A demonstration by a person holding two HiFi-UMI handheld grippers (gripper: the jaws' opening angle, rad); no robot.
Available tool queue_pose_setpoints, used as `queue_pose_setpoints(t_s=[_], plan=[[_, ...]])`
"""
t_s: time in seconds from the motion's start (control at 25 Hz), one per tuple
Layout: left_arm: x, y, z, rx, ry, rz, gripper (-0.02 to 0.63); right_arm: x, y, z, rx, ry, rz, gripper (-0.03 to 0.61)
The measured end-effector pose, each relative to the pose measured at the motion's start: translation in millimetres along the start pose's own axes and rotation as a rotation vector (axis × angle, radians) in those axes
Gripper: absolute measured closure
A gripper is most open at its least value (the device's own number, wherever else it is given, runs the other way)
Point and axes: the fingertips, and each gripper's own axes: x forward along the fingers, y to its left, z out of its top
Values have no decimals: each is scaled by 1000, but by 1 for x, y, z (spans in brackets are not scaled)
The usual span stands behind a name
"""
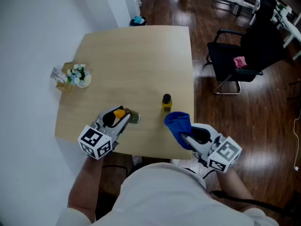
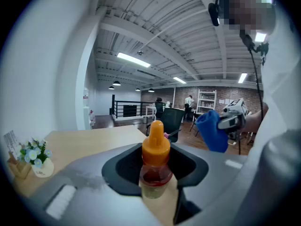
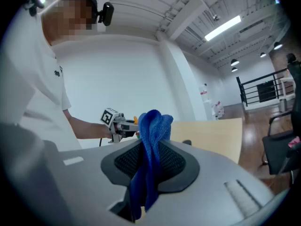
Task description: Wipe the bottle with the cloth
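Note:
My left gripper point(image 1: 126, 118) is shut on a small bottle point(image 2: 155, 166) with an orange cap and reddish contents. It holds the bottle above the table's near edge, with the base point(image 1: 135, 117) pointing right. In the left gripper view the bottle stands upright between the jaws. My right gripper point(image 1: 185, 134) is shut on a blue cloth point(image 1: 178, 124), which bunches up past the jaws point(image 3: 151, 126). Cloth and bottle are apart, facing each other across a gap. Each gripper view shows the other hand: the cloth point(image 2: 210, 131) and the left gripper point(image 3: 116, 122).
A second small bottle point(image 1: 166, 103), yellow with a black cap, stands on the wooden table point(image 1: 136, 60) between the grippers. A little flower pot point(image 1: 79, 76) sits at the table's left edge. A black chair point(image 1: 244, 55) stands on the floor to the right.

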Motion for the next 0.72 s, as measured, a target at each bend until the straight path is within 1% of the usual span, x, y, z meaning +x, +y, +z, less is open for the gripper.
queue_pose_setpoints(t_s=[0.12,0.24,0.32,0.4,0.48,0.52,0.64,0.72], plan=[[-27,-23,16,15,-17,-93,453,41,32,37,-88,-33,78,483],[-44,-44,25,32,-19,-202,453,79,64,71,-158,-81,145,483],[-52,-53,28,41,-25,-264,453,100,83,87,-189,-107,175,483],[-59,-56,31,40,-40,-308,453,118,99,94,-230,-116,191,483],[-66,-52,35,39,-57,-328,453,130,109,93,-257,-112,191,483],[-70,-48,37,41,-64,-331,453,133,110,90,-255,-110,183,483],[-80,-36,43,52,-75,-342,453,141,104,78,-214,-93,137,483],[-85,-28,49,42,-81,-348,453,144,97,66,-198,-75,104,483]])
